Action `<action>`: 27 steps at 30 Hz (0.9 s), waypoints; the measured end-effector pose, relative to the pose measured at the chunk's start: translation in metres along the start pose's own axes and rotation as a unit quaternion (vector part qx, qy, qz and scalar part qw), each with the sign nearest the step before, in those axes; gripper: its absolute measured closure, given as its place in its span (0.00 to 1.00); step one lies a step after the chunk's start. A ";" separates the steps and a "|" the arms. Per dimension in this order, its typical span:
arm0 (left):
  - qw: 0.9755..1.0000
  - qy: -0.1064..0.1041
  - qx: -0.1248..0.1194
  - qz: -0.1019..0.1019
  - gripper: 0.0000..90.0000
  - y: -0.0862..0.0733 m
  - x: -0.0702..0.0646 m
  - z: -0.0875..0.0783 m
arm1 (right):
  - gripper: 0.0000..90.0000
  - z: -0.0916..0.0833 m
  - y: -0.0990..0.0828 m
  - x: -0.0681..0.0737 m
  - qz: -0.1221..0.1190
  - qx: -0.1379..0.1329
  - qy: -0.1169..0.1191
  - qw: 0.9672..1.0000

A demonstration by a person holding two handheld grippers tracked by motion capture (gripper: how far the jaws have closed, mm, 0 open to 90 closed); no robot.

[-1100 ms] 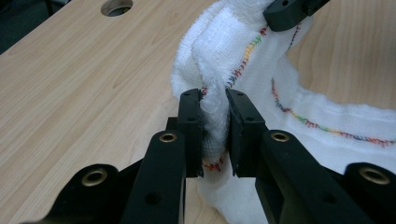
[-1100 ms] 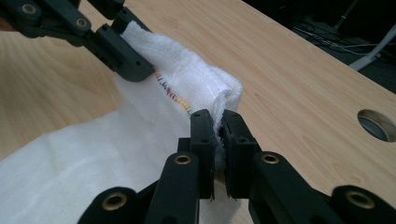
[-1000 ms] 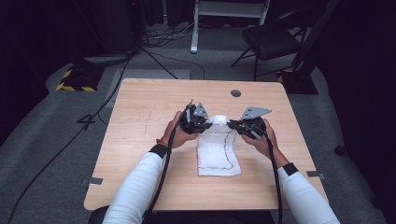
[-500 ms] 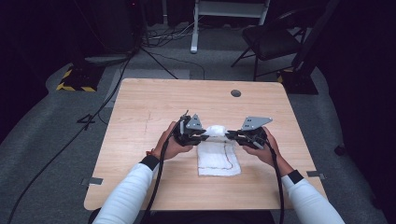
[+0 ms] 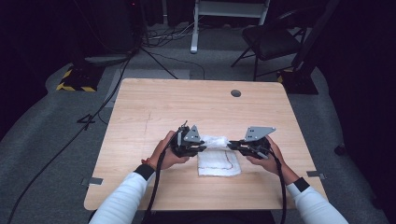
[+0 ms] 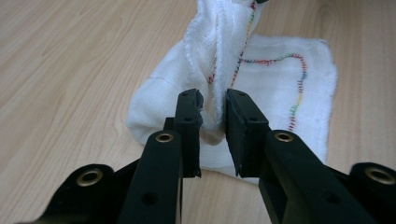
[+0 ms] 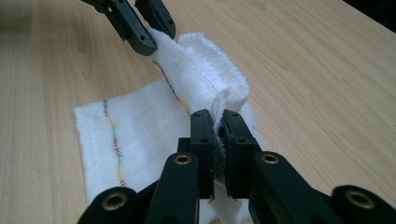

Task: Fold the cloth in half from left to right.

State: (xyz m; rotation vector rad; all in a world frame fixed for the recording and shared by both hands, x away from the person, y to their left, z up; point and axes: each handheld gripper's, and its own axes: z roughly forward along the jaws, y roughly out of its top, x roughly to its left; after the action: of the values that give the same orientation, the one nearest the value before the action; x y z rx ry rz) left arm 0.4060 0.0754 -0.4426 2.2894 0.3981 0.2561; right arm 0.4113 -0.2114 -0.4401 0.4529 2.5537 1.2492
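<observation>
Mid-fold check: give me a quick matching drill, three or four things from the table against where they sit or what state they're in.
Things:
1. left gripper
2. right gripper
3. cloth
4. round hole

States:
A. far part of the tabletop
B. pinches the cloth's left corner
C. far edge lifted, near part flat
D. pinches the cloth's right corner

Pairs: 1-B, 2-D, 3-C, 4-A

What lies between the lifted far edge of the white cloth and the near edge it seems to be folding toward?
Nothing visible. Both grippers, left gripper and right gripper, pinch the raised edge of the white cloth, and the flat part with its coloured stitching lies bare on the table.
</observation>
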 end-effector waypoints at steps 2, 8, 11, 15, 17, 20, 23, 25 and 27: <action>1.000 -0.006 -0.004 -0.007 0.87 -0.002 -0.003 -0.001 | 0.94 -0.002 -0.003 0.001 0.003 -0.001 0.005 1.000; 1.000 -0.011 0.005 0.005 0.95 -0.009 -0.012 0.002 | 0.94 -0.001 -0.009 0.010 0.001 0.006 0.018 1.000; 1.000 -0.013 0.006 0.004 0.96 -0.010 -0.012 0.003 | 0.94 -0.001 -0.011 0.013 -0.002 0.007 0.023 1.000; 1.000 -0.018 0.005 0.011 0.97 -0.011 -0.015 0.002 | 0.94 -0.004 -0.012 0.016 -0.003 0.006 0.026 1.000; 1.000 -0.015 0.005 0.017 0.97 -0.011 -0.018 0.000 | 0.94 -0.006 -0.013 0.016 -0.004 0.004 0.027 1.000; 1.000 -0.014 0.003 0.020 0.97 -0.012 -0.022 -0.004 | 0.94 -0.009 -0.014 0.018 -0.005 -0.002 0.034 0.999; 1.000 -0.014 0.003 0.026 0.97 -0.013 -0.026 -0.008 | 0.94 -0.010 -0.014 0.022 -0.008 0.000 0.040 0.999; 0.999 -0.013 0.003 0.029 0.97 -0.014 -0.029 -0.011 | 0.94 -0.011 -0.015 0.024 -0.010 0.003 0.047 0.999; 0.999 -0.014 0.009 0.035 0.97 -0.015 -0.034 -0.012 | 0.93 -0.010 -0.017 0.026 -0.011 0.009 0.054 0.998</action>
State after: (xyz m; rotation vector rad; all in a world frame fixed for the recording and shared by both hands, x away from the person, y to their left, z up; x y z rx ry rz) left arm 0.3679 0.0809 -0.4479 2.3251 0.3084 0.2570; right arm 0.3808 -0.2182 -0.4506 0.3697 2.6541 1.2764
